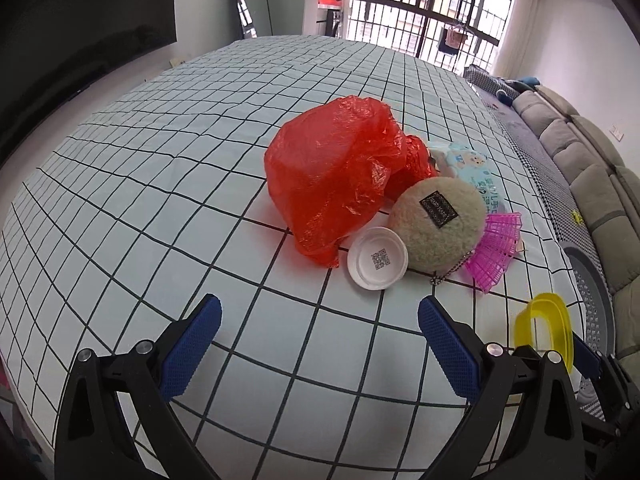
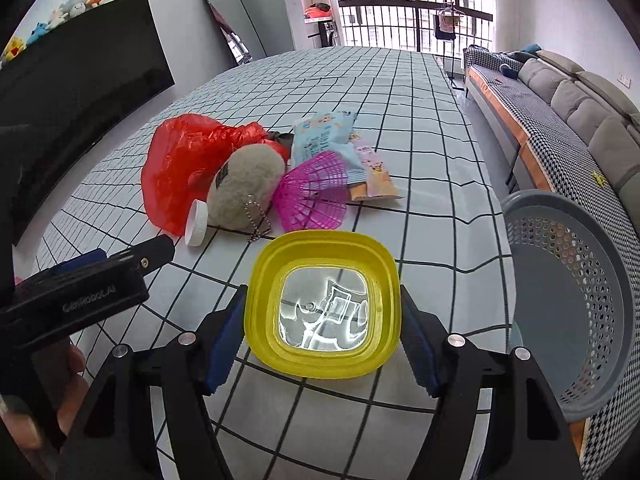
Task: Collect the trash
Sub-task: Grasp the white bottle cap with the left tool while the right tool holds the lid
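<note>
yellow tub [image 2: 322,302] pinched, raised off the desk [image 2: 420,128].
right gripper [image 2: 322,320] jaws clamping its sides; nothing inside. left gripper [image 1: 320,344] jaws spread, bare. grey basket [image 2: 576,304] beside.

You are working with two matching grippers. The left gripper [image 1: 320,344] is showing black plastic arms, each carrying a round silver screw head at its joints, and its fingers [image 1: 192,344] are wearing dark blue pads with a fine knurled texture. The right gripper [image 2: 322,340] is showing the same black arms, silver screws and ridged blue pads. Seen from the right wrist, the left gripper's black housing is bearing pale "GenRobot.AI" lettering.
</note>
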